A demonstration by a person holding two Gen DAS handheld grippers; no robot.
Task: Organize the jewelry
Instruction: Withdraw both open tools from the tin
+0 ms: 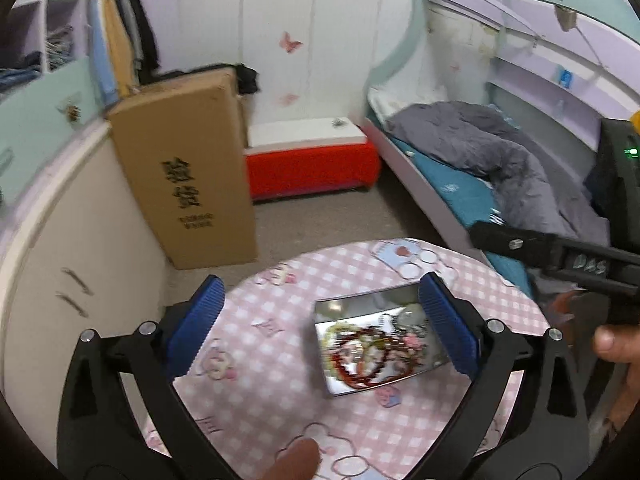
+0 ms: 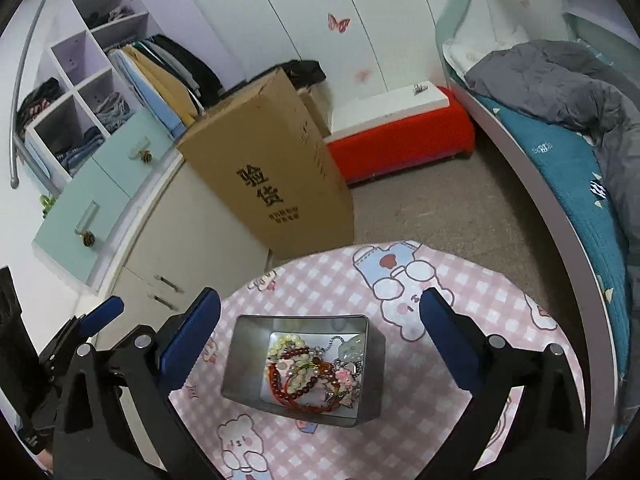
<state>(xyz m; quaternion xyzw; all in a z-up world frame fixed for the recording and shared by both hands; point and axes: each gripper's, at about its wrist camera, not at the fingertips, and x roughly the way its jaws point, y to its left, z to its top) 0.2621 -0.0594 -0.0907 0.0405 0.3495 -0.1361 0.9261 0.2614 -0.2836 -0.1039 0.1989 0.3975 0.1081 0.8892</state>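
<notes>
A shiny metal tin (image 2: 240, 364) stands on the round table with the pink checked cloth (image 2: 420, 420). Inside lies a tangle of jewelry (image 2: 312, 376): red and pearl bead bracelets, a chain and small charms. My right gripper (image 2: 320, 340) is open and empty, hovering above the tin with a finger on each side. My left gripper (image 1: 320, 324) is open and empty above the table, its right pad (image 1: 448, 324) in front of the tin (image 1: 348, 308) and jewelry (image 1: 368, 352). The right gripper's body (image 1: 576, 268) shows at the right of the left wrist view.
A tall cardboard box (image 2: 272, 168) leans against a cabinet (image 2: 192, 240) beyond the table. A red bench (image 2: 400, 136) stands by the wall. A bed with a grey quilt (image 2: 560, 80) runs along the right. Shelves with clothes (image 2: 80, 100) are at the left.
</notes>
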